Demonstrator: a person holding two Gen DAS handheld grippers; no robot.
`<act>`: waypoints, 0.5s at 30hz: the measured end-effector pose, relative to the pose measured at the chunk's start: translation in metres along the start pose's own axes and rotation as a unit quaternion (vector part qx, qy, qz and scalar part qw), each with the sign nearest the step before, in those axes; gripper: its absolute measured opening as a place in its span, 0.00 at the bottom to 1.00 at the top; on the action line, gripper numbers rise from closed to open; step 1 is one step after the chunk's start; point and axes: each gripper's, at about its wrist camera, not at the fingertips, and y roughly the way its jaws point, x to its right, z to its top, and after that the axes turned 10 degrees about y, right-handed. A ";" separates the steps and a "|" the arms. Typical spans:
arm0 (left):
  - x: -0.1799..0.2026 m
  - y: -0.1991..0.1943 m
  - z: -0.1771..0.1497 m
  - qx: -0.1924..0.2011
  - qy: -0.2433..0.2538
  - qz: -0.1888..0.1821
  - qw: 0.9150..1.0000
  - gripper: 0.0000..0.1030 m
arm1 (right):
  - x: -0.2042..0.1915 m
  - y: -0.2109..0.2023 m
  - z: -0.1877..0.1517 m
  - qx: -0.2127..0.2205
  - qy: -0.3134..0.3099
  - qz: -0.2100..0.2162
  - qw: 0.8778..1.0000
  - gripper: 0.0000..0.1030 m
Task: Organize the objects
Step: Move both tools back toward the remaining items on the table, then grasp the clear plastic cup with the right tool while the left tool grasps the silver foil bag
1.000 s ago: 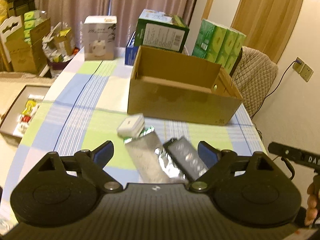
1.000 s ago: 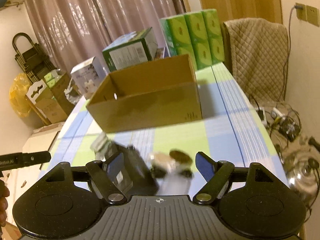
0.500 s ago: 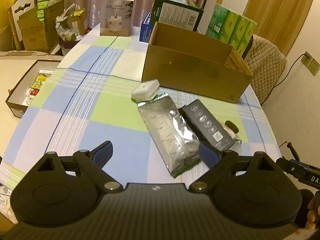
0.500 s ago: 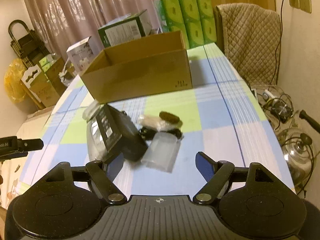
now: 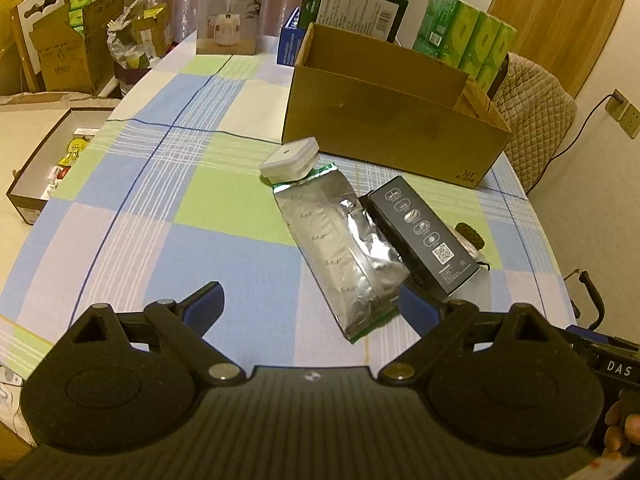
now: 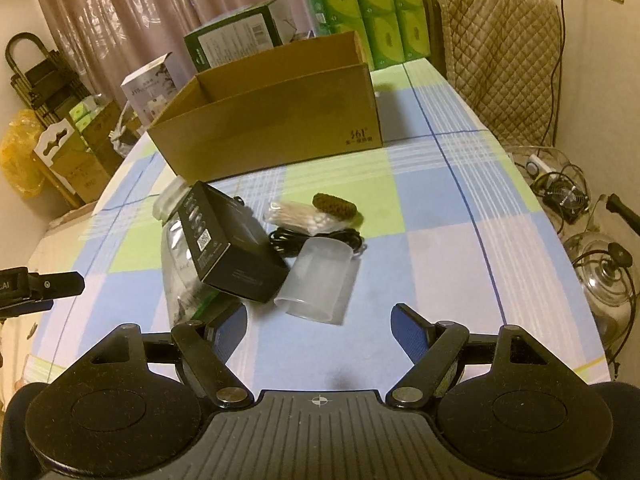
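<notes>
Both grippers have sunk toward the clutter; left gripper (image 5: 310,304), fingers just widened and empty, sits nearest the foil pouch (image 5: 340,248) (long axis running near-to-far); right gripper (image 6: 319,322) spread, empty.

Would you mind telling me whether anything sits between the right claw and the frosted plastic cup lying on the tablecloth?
Nothing visible does. The right claw is open, and only bare tablecloth lies before the frosted cup; the black box sits beside it.

The black box (image 6: 230,242) covers part of the foil pouch (image 6: 180,264) and the cable (image 6: 316,240). The carton (image 5: 394,120) walls hide its floor. Print on the black box is too small to read. The frame edge crops the fingers (image 5: 624,430).
</notes>
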 end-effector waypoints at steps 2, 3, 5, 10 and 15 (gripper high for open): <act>0.000 0.004 0.000 -0.004 0.000 0.000 1.000 0.90 | 0.000 0.004 0.001 -0.003 0.002 -0.001 1.000 0.74; 0.000 0.006 0.000 -0.005 0.000 0.000 1.000 0.90 | 0.001 0.007 0.001 -0.004 0.002 -0.002 1.000 0.74; 0.000 0.010 0.000 -0.009 0.001 0.000 1.000 0.90 | 0.000 0.012 0.002 -0.008 0.003 -0.003 1.000 0.74; -0.003 0.024 0.002 -0.019 0.000 0.000 1.000 0.90 | -0.001 0.026 0.004 -0.016 0.002 -0.005 1.000 0.74; -0.005 0.041 0.005 -0.030 0.001 0.001 1.000 0.90 | -0.001 0.044 0.008 -0.026 0.005 -0.009 1.000 0.74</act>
